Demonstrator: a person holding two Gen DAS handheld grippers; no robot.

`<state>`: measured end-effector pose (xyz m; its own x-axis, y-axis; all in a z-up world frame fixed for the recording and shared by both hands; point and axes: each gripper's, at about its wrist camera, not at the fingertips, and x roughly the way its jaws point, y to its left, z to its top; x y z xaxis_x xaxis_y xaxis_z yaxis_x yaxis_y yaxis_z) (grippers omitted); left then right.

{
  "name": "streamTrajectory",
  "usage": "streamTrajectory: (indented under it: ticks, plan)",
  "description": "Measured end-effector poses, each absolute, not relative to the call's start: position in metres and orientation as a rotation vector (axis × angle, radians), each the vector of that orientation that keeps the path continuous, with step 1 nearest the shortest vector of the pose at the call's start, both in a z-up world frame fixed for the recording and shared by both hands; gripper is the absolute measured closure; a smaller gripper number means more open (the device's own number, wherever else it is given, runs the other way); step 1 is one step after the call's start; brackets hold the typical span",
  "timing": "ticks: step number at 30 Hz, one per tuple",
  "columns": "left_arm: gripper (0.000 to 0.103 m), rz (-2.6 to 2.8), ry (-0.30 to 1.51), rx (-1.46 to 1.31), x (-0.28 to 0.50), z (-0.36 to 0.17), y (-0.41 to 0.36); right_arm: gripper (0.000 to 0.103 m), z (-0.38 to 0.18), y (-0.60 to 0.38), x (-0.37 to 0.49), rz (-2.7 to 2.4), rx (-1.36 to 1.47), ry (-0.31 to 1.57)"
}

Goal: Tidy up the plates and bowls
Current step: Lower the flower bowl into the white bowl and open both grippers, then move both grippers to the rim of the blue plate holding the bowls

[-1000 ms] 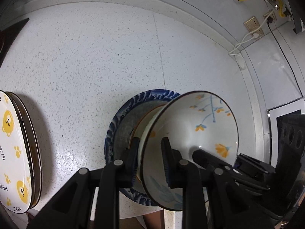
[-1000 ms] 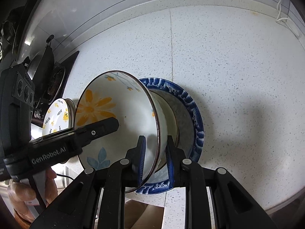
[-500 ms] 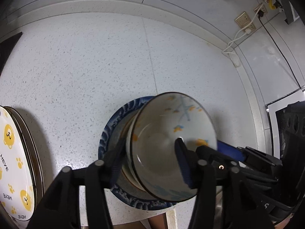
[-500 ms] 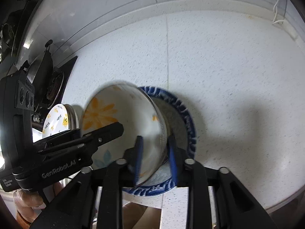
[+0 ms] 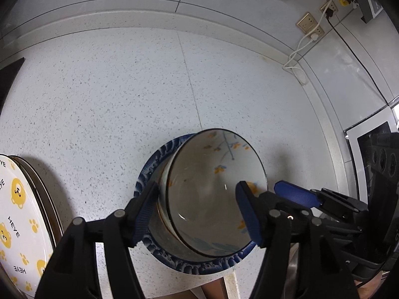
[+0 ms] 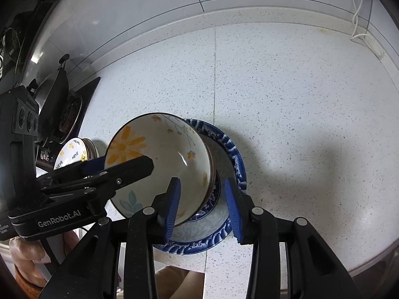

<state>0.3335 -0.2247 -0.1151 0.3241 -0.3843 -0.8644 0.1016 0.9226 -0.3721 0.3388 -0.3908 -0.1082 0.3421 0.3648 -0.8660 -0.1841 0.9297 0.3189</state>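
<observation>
Off to the far left of the left gripper [image 5: 197, 211], a stack of cartoon-bear plates [image 5: 17, 214] stands on the speckled counter [image 5: 124, 87]. Between its fingers, which a second ago pinched the rim, the floral bowl [image 5: 214, 186] now sits nested in another bowl on the blue-patterned plate [image 5: 149, 172]; the jaws are opening and the pads stand clear of the rim on both sides. Further right, the right gripper [image 6: 202, 206] straddles the bowl's near rim, its jaws also opening, the pads no longer pressing the wall they clamped before. With both grips let go, the bowl rests by its own weight, so this stacking step looks finished and both tools seem free to back away.
</observation>
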Motion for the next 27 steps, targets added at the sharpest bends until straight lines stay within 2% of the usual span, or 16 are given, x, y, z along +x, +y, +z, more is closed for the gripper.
streamTrajectory:
  ticks: [8,12,17,21,27]
  plan:
    - [0.040,-0.317,1.102,-0.274,0.320,-0.095,-0.209,0.069,-0.101,-0.392,0.327,0.359,0.183,1.126]
    - [0.039,-0.305,1.079,-0.301,0.309,-0.092,-0.187,0.060,-0.092,-0.394,0.316,0.330,0.147,1.076]
    - [0.038,-0.300,1.053,-0.308,0.291,-0.094,-0.159,0.057,-0.088,-0.400,0.305,0.325,0.135,1.048]
    - [0.038,-0.332,1.077,-0.384,0.276,-0.098,-0.138,0.052,-0.087,-0.408,0.294,0.325,0.126,1.030]
    - [0.038,-0.373,1.173,-0.501,0.265,-0.125,-0.123,0.052,-0.094,-0.418,0.275,0.337,0.116,1.036]
